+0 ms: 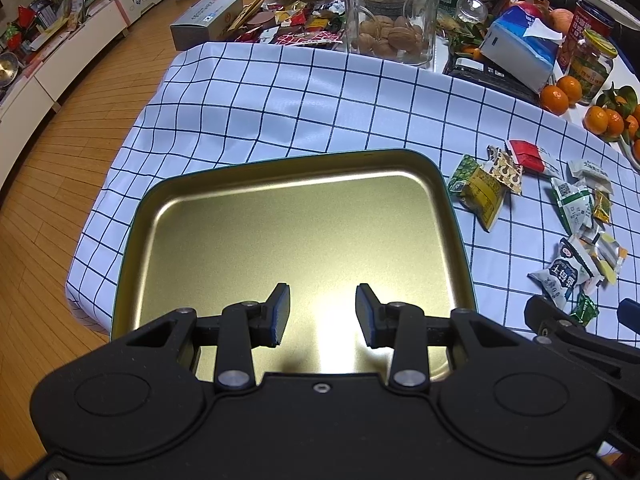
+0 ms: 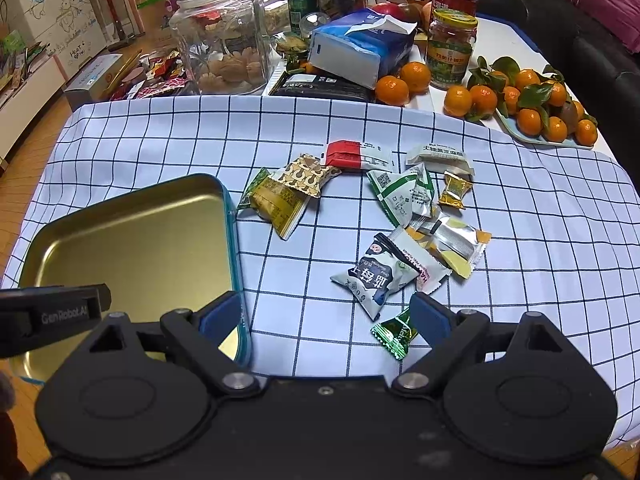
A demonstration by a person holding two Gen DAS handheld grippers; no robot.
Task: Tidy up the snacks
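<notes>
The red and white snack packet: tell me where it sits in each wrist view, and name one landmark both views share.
Left wrist view: the red and white snack packet lies at the right, beyond the gold tin tray's far right corner, on the checked cloth.
Right wrist view: the packet lies at centre, at the far edge of the snack pile.
Shared landmark: the glass jar of walnuts behind the cloth.

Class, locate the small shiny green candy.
In the right wrist view, the green candy lies on the checked cloth, touching the right gripper's right-hand finger.
</notes>
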